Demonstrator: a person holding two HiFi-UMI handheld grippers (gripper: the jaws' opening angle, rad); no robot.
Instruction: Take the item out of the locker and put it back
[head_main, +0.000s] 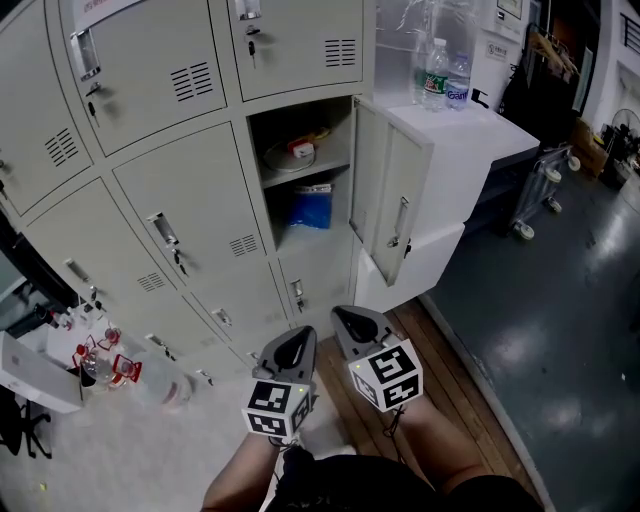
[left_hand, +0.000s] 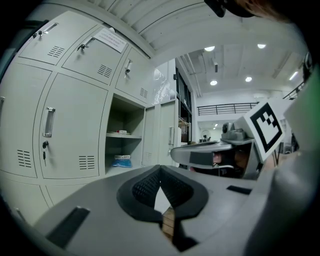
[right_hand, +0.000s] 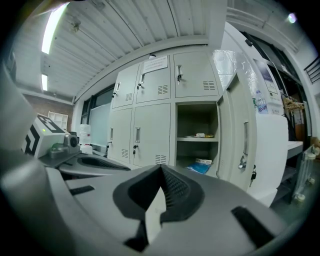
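Note:
The open locker (head_main: 305, 170) has a shelf (head_main: 308, 172) carrying a flat round plate with a small red and white item (head_main: 302, 150). Below the shelf lies a blue packet (head_main: 312, 205), which shows again in the left gripper view (left_hand: 121, 161) and the right gripper view (right_hand: 200, 166). My left gripper (head_main: 298, 345) (left_hand: 160, 170) and right gripper (head_main: 350, 322) (right_hand: 161, 167) are side by side, well short of the locker and pointing at it. Both are shut with nothing between the jaws.
The locker door (head_main: 385, 200) swings out to the right. Two water bottles (head_main: 432, 72) stand on a white cabinet (head_main: 470, 130) beside it. Plastic bottles (head_main: 100, 360) lie on the floor at left. A wheeled cart (head_main: 545, 185) stands at the right.

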